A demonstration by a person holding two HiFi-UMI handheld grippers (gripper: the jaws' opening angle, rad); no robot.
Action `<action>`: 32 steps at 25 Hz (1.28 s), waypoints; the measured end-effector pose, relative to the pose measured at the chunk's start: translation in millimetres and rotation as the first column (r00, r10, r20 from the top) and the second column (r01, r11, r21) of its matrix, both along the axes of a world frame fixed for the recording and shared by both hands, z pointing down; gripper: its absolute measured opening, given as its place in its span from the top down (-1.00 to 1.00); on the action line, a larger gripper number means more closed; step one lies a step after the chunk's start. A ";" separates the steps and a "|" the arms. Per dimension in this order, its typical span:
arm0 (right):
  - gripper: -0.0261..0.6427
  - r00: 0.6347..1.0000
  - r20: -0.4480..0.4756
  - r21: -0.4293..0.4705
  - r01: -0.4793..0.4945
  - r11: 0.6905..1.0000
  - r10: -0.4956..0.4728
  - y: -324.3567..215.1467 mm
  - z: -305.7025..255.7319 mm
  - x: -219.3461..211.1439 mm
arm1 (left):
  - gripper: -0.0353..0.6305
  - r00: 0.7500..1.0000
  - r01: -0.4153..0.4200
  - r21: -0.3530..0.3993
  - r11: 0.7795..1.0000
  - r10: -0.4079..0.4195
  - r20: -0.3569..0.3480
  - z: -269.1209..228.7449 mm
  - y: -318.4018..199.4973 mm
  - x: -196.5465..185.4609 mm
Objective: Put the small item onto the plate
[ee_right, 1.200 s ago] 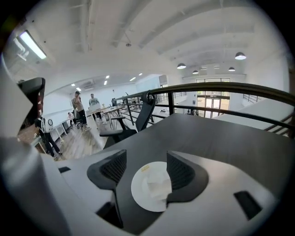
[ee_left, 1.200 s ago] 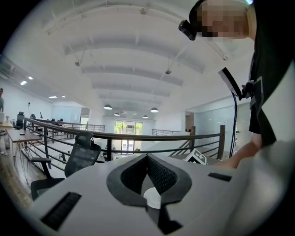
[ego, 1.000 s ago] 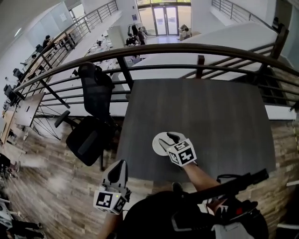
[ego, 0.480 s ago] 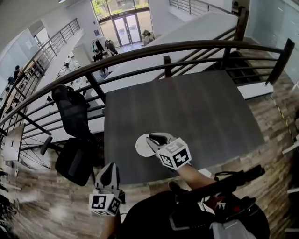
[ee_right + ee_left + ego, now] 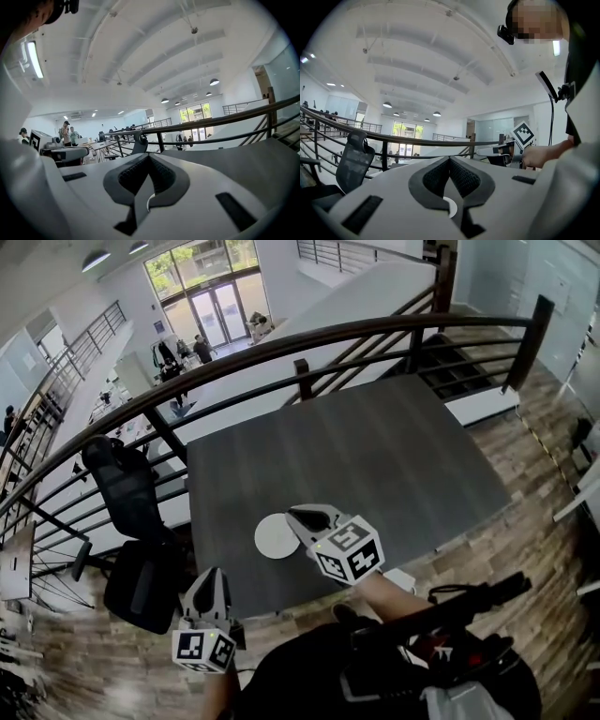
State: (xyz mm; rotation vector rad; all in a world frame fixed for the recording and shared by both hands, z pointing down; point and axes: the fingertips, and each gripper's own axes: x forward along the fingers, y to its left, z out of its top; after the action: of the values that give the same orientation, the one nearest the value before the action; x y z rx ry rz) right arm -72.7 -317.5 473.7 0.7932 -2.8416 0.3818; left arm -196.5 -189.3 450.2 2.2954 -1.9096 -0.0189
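Observation:
A round white plate lies near the front left of the dark grey table. I cannot make out a small item on it. My right gripper hovers above the plate's right edge, pointing left. Its jaws have just been closing and now meet with nothing between them, as the right gripper view shows. My left gripper hangs off the table's front left corner, over the floor. In the left gripper view its jaws are shut and empty, and the right gripper's marker cube shows at the right.
A black railing curves round the table's far side, with a drop to a lower floor behind it. A black office chair stands left of the table. A black bar crosses in front of the person's body.
The right gripper has lifted off the plate, drawn back to its right edge and shut its jaws. The head view has swung, so the table sits differently. The left gripper has hardly moved.

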 end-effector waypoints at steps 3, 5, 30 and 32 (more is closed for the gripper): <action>0.92 1.000 0.014 0.006 -0.019 1.000 0.019 2.9 -9.6 8.6 | 0.88 1.000 -0.015 0.010 1.000 0.015 0.004 0.0 -2.1 2.1; 0.92 0.999 0.020 0.009 -0.031 0.999 0.031 4.8 -13.7 13.0 | 0.88 1.000 -0.027 0.015 1.000 0.027 0.009 1.0 -3.1 2.7; 0.92 0.990 0.068 0.060 -0.129 0.990 0.125 15.0 -41.0 38.5 | 0.88 0.999 -0.033 0.046 0.998 0.032 0.016 -11.0 -10.9 0.0; 0.92 0.989 0.070 0.061 -0.137 0.989 0.133 14.6 -40.8 39.4 | 0.88 0.999 -0.035 0.044 0.998 0.034 0.020 -11.3 -11.5 -0.3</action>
State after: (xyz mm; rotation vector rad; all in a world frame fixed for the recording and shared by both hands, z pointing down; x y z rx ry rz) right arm -33.3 -302.9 432.9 1.0075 -2.8831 0.3400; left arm -196.8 -200.8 438.8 2.3653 -1.8976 -0.0360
